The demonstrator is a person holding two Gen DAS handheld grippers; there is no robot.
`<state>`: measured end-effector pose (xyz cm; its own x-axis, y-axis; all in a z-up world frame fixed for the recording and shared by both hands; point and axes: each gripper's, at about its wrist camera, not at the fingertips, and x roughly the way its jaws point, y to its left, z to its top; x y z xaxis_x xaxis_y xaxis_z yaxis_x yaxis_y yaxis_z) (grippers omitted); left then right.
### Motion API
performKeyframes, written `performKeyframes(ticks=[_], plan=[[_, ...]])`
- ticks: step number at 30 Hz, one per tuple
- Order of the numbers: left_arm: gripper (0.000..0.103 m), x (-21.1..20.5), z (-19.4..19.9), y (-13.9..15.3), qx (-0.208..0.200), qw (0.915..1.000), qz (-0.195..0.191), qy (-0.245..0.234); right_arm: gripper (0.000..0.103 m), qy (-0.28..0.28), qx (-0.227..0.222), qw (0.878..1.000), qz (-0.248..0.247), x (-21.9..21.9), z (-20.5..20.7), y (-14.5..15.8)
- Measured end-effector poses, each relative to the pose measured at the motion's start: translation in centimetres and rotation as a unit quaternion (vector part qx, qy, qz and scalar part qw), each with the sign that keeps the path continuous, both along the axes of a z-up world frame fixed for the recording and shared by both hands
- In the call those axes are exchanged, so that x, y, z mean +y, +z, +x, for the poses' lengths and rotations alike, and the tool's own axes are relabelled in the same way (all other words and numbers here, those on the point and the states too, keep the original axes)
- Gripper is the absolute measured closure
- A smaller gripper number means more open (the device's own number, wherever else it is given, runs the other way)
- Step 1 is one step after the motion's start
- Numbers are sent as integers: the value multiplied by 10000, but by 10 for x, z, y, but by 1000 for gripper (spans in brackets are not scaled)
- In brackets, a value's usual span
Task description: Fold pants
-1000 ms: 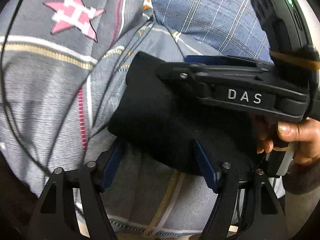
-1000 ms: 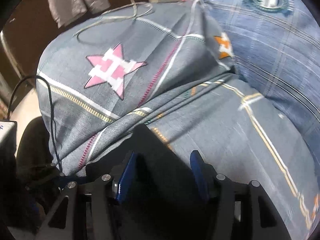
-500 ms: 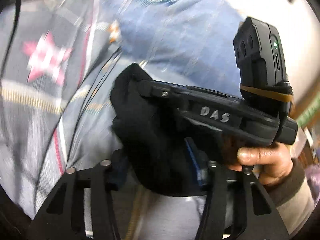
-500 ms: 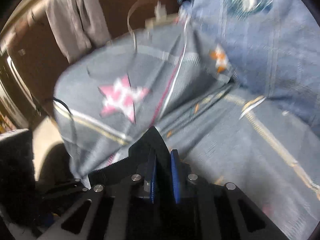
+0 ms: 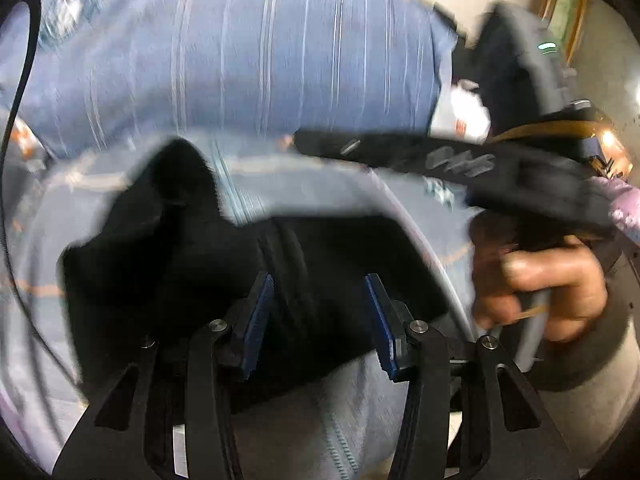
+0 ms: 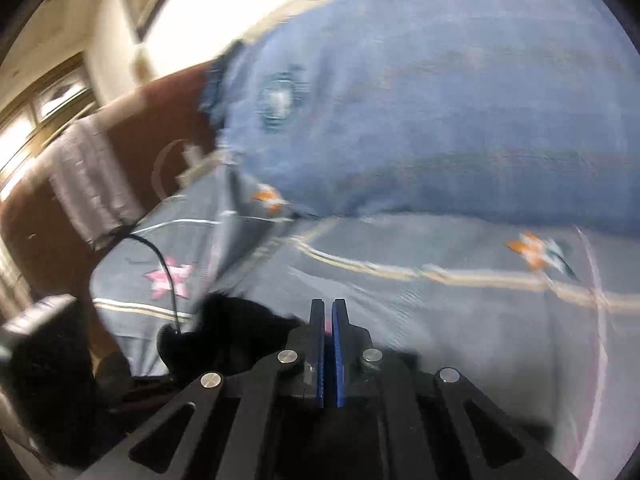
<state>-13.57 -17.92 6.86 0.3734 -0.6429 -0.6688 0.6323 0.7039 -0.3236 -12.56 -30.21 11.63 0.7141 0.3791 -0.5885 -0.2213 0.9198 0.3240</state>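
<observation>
The black pants [image 5: 168, 264] lie bunched on the grey patterned bedsheet [image 5: 360, 420]. My left gripper [image 5: 318, 312] is open, its blue pads either side of a fold of the black cloth, not pinching it. The right gripper's body [image 5: 460, 160] shows blurred at the upper right of the left wrist view, held in a hand [image 5: 536, 280], away from the pants. In the right wrist view my right gripper [image 6: 328, 312] is shut with nothing between its pads, and the pants [image 6: 240, 332] lie to its left.
A large blue checked pillow [image 6: 440, 100] lies behind the pants. A black cable [image 6: 160, 264] crosses the sheet by a pink star pattern [image 6: 170, 280]. A brown headboard [image 6: 160, 120] with a grey cloth [image 6: 88, 184] draped on it stands far left.
The right gripper closed on the pants, pulled them, then let go and drew back to the right, shut. The left gripper has narrowed and stays around the cloth. Both views swung toward the pillow.
</observation>
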Motion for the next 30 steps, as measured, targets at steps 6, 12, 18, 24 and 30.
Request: performKeyframes(ticks=[6, 12, 18, 24, 30], plan=[[58, 23, -12, 18, -41, 9999, 13, -130, 71, -442, 225, 9970, 591, -32, -26, -12], [55, 90, -10, 35, -225, 9990, 89, 381, 54, 74, 377, 9958, 833, 8, -21, -17], [55, 129, -13, 27, -183, 9975, -50, 674, 41, 398, 639, 9885, 1312, 46, -6, -19], [50, 167, -24, 36, -497, 9943, -64, 937, 36, 293, 726, 9808, 1786, 49, -10, -24], [47, 210, 2, -1, 288, 9826, -101, 1830, 36, 520, 962, 9866, 1214, 81, 0, -28]])
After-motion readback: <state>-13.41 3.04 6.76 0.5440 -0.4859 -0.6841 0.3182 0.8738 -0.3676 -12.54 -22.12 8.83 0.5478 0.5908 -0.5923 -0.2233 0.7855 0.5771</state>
